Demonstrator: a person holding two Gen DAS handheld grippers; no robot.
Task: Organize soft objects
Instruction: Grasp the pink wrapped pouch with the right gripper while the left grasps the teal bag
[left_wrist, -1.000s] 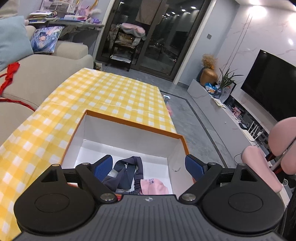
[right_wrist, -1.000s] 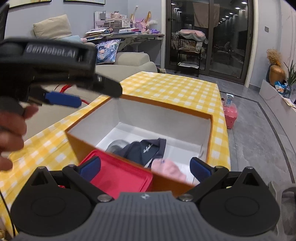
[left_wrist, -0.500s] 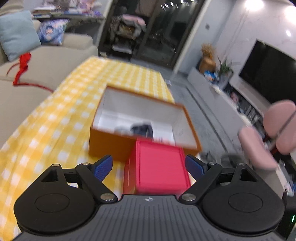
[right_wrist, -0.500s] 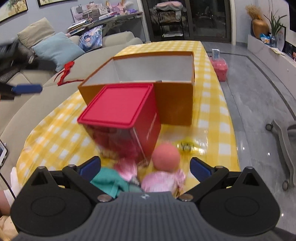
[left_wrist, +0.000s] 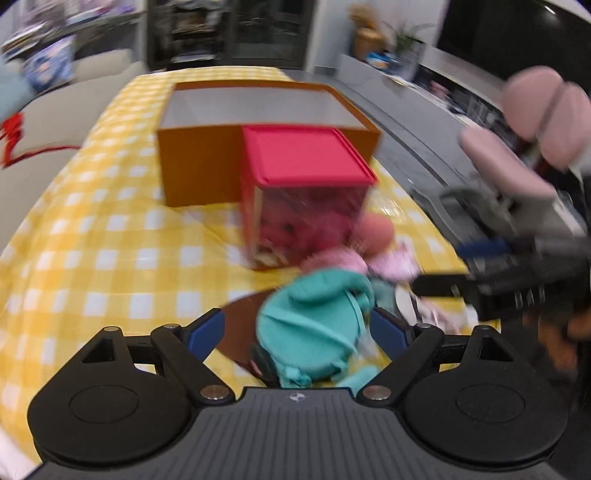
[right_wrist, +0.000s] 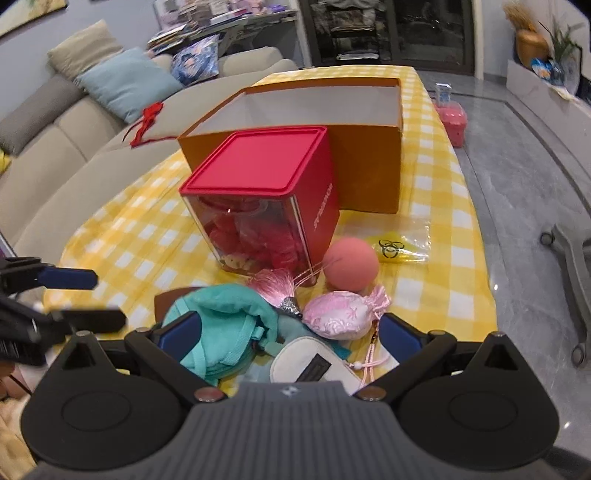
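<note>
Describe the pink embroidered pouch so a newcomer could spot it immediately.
Start at the orange box, then the red-lidded container before it. The pouch lies nearer, below the plain coral ball: shiny, patterned pink satin, cinched at one end.

Left hand-held gripper and right hand-held gripper, both with jaws spread wide, empty

right gripper: jaws apart, empty, above teal pouch | pink satin sachet: 1 o'clock of pouch | pink ball: 12 o'clock of sachet | red-lidded container: touching orange box
</note>
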